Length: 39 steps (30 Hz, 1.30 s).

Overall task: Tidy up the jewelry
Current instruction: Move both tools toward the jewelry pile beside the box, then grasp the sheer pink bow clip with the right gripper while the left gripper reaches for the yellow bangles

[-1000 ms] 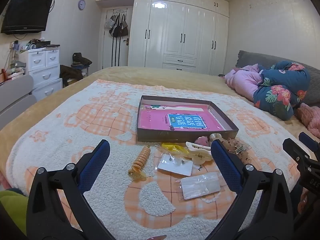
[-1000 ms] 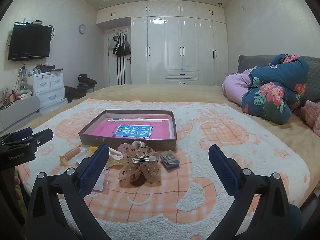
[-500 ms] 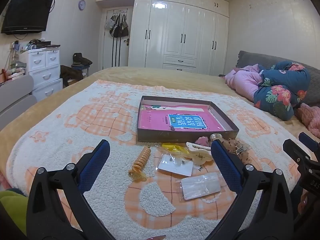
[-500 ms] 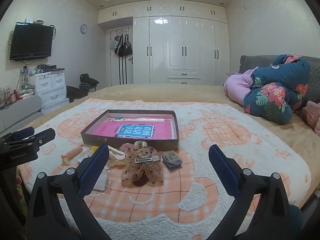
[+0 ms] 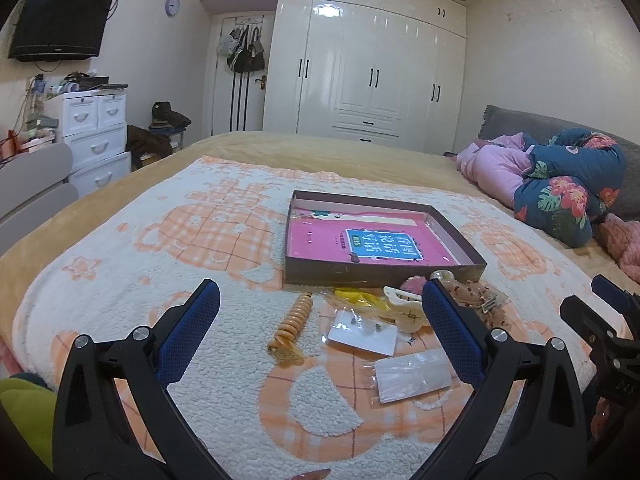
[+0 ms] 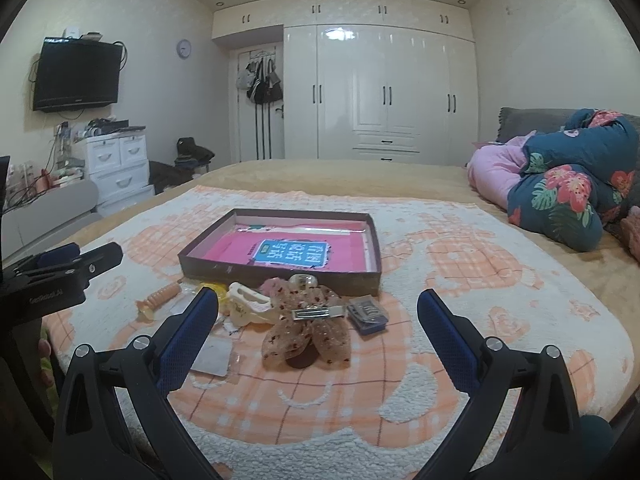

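A shallow brown box [image 5: 384,270] with a pink bottom lies on the bed blanket; it also shows in the right wrist view [image 6: 280,276]. In front of it lie an orange spiral hair tie [image 5: 292,320], a white earring card [image 5: 362,330], a clear plastic bag [image 5: 412,372], a cream hair claw [image 6: 248,306], a speckled bow clip [image 6: 308,328] and a small dark card of pins [image 6: 366,314]. My left gripper [image 5: 320,324] is open and empty above the hair tie and card. My right gripper [image 6: 318,332] is open and empty, with the bow clip between its fingers.
A white and orange fleece blanket [image 5: 180,248] covers the bed. Folded quilts [image 6: 560,196] lie at the right. White drawers [image 5: 94,136] and a wall TV [image 5: 56,20] stand at the left. Wardrobes [image 6: 384,92] line the far wall.
The right gripper has shifted slightly right and a little closer to the bow clip. The left gripper has hardly moved. Both stay open.
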Available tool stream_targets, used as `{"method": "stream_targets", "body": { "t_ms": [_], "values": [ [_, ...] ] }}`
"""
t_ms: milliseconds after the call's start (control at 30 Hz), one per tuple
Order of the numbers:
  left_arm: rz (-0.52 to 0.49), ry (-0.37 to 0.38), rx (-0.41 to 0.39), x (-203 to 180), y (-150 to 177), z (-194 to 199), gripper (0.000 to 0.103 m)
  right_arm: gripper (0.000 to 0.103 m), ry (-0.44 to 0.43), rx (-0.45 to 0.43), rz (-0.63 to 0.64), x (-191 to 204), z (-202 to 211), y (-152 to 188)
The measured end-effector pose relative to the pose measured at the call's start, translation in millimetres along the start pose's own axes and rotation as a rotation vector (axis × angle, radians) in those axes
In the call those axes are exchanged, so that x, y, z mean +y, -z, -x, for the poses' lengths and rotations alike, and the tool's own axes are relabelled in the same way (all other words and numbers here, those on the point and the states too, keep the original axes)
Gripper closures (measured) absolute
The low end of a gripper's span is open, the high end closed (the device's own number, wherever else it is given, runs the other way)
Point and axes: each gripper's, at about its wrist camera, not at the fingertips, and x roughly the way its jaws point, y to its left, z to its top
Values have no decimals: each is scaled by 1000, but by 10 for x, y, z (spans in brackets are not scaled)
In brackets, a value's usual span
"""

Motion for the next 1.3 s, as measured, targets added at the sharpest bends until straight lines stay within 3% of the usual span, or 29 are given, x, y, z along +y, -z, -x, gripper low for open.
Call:
{"method": "stream_targets", "body": {
  "t_ms": [167, 500, 700, 800, 1167, 1233, 1300],
  "values": [
    [29, 6, 24, 96, 4, -73, 11, 6, -32, 47, 4, 57, -125, -19],
    [56, 29, 195, 286, 66, -457, 11, 6, -93, 176, 28, 71, -662, 8],
    [14, 117, 235, 183, 12, -640, 11, 6, -103, 257, 14, -17, -950, 132],
    [-36, 120, 266, 90, 7, -773, 11, 6, -111, 287, 7, -63, -1031, 170],
    [-112, 215, 357, -181, 44, -1106, 12, 6, -137, 336, -38, -191, -1269, 230],
    [-128, 237, 367, -252, 43, -1165, 16, 7, -140, 342, -44, -209, -1298, 239],
    [-146, 246, 377, -316, 42, -1232, 20, 19, -145, 348, -47, -223, -1321, 249]
  ]
}}
